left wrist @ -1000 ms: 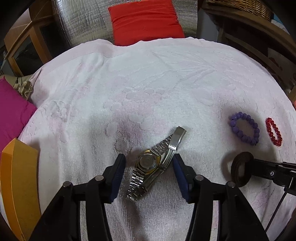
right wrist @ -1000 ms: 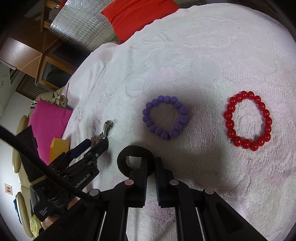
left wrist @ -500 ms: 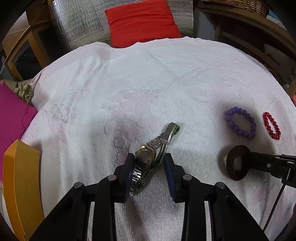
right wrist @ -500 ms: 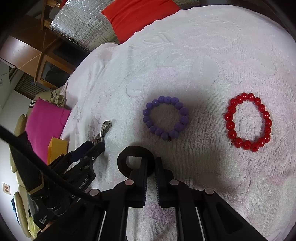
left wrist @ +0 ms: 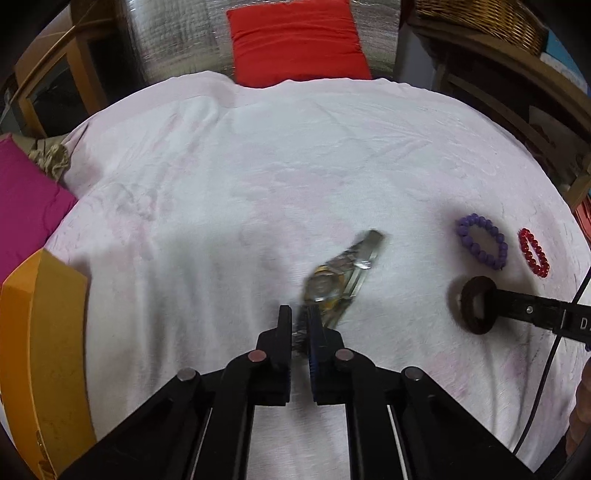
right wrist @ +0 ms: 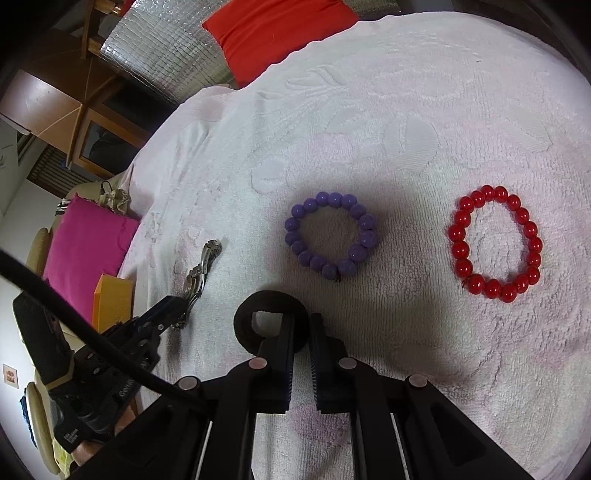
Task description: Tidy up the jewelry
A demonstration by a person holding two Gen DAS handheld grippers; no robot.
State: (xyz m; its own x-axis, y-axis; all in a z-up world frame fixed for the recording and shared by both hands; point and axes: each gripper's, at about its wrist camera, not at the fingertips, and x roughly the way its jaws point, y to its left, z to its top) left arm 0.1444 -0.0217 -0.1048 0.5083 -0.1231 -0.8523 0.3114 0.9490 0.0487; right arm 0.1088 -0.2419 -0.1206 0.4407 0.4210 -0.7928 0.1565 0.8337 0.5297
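My left gripper [left wrist: 300, 318] is shut on the band of a silver and gold wristwatch [left wrist: 341, 275], which sticks out forward and to the right, blurred, over the pink towel [left wrist: 221, 184]. The watch also shows in the right wrist view [right wrist: 197, 280]. My right gripper [right wrist: 302, 328] is shut on a dark brown ring bangle [right wrist: 245, 325], low over the towel; the bangle also shows in the left wrist view [left wrist: 476, 304]. A purple bead bracelet [right wrist: 330, 234] and a red bead bracelet [right wrist: 495, 243] lie flat on the towel ahead of the right gripper.
An orange box [left wrist: 40, 350] stands at the towel's left edge. A magenta cushion [left wrist: 26, 206] lies beyond it. A red cushion [left wrist: 295, 40] rests at the far side against a silver quilted surface. Wooden furniture and a wicker basket [left wrist: 487, 14] stand at the right.
My left gripper closed from wide open onto the watch band, and the watch has shifted and blurred. The right gripper and bangle have stayed nearly still.
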